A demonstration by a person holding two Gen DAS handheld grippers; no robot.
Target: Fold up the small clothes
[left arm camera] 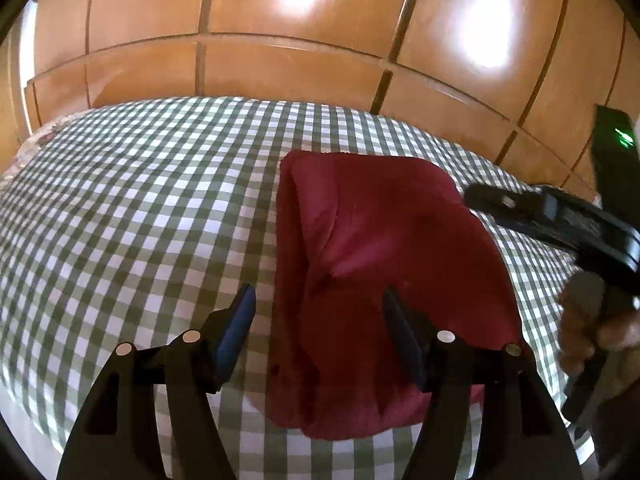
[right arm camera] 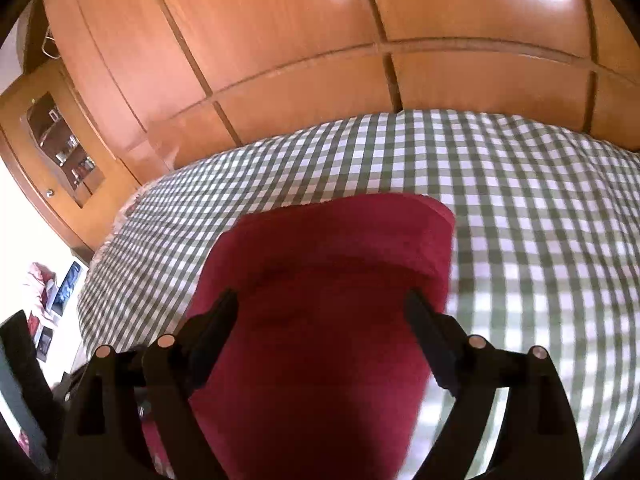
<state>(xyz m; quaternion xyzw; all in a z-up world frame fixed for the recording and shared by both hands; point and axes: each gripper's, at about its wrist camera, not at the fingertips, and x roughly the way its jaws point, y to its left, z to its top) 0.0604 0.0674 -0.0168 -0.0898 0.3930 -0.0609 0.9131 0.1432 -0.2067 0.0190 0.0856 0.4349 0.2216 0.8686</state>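
Observation:
A dark red garment (left arm camera: 380,272) lies folded into a long strip on the green-and-white checked bedspread (left arm camera: 140,200). My left gripper (left arm camera: 318,304) is open and empty above the garment's near left edge. The right gripper's body (left arm camera: 560,220) shows at the right of the left wrist view, held in a hand. In the right wrist view the red garment (right arm camera: 328,320) fills the near middle, and my right gripper (right arm camera: 322,304) is open and empty just above it. The bedspread (right arm camera: 520,220) spreads around it.
Wooden wardrobe doors (left arm camera: 280,20) stand behind the bed. A wooden cabinet with a glass door (right arm camera: 60,148) is at the far left. Clutter lies on the floor (right arm camera: 52,292) left of the bed.

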